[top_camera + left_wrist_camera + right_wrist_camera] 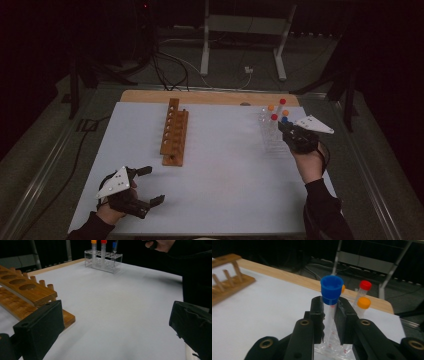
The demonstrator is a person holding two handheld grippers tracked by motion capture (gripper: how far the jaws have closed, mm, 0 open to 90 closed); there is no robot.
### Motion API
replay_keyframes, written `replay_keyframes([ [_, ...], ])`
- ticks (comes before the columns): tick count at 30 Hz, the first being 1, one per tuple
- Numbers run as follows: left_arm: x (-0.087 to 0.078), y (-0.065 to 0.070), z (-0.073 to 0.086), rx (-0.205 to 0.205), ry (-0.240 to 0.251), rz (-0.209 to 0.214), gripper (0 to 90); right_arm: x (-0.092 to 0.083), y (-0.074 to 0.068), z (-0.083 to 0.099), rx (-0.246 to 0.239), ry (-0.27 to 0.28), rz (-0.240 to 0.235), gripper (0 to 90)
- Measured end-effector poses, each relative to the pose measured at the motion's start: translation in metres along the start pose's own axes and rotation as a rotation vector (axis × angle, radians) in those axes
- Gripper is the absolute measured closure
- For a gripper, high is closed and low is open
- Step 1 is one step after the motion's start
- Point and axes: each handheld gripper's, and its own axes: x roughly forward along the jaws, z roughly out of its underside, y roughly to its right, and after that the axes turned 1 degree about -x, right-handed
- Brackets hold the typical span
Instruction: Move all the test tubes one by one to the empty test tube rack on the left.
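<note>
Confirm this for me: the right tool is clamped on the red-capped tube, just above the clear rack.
Not quite: the right tool is clamped on the blue-capped tube, as the right gripper view shows. The red-capped tube stands behind it. It is just above the clear rack.

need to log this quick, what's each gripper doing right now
left gripper: open, holding nothing, above the white table
right gripper: closed on the clear plastic tube with the blue cap
</note>
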Motion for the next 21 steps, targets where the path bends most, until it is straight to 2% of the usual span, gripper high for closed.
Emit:
replay_keyframes([
  [7,0.001,0.001,-0.002,-0.015,-0.015,-0.006,0.5,-0.001,-0.013,-0.002,-0.013,-0.013,-0.054,77.8],
  [9,0.002,0.002,-0.003,-0.021,-0.016,0.003,0.5,-0.001,-0.015,-0.002,-0.014,-0.016,-0.065,77.8],
  [10,0.003,0.003,-0.003,-0.024,-0.016,0.009,0.5,0.0,-0.022,-0.001,-0.041,-0.025,-0.076,77.8],
  [12,0.007,0.005,-0.005,-0.025,-0.026,0.024,0.5,0.0,-0.027,0.0,-0.041,-0.032,-0.102,77.8],
  [15,0.008,0.006,-0.008,-0.022,-0.024,0.024,0.5,-0.002,-0.034,-0.001,-0.051,-0.039,-0.13,77.8],
  [17,0.008,0.004,-0.012,-0.045,-0.012,0.045,0.5,-0.002,-0.038,0.0,-0.054,-0.044,-0.151,77.8],
  [19,0.01,0.002,-0.015,-0.039,-0.019,0.049,0.5,-0.003,-0.043,0.001,-0.057,-0.05,-0.176,77.8],
  [21,0.011,0.002,-0.017,-0.041,-0.019,0.055,0.5,-0.003,-0.046,0.001,-0.066,-0.055,-0.184,77.8],
])
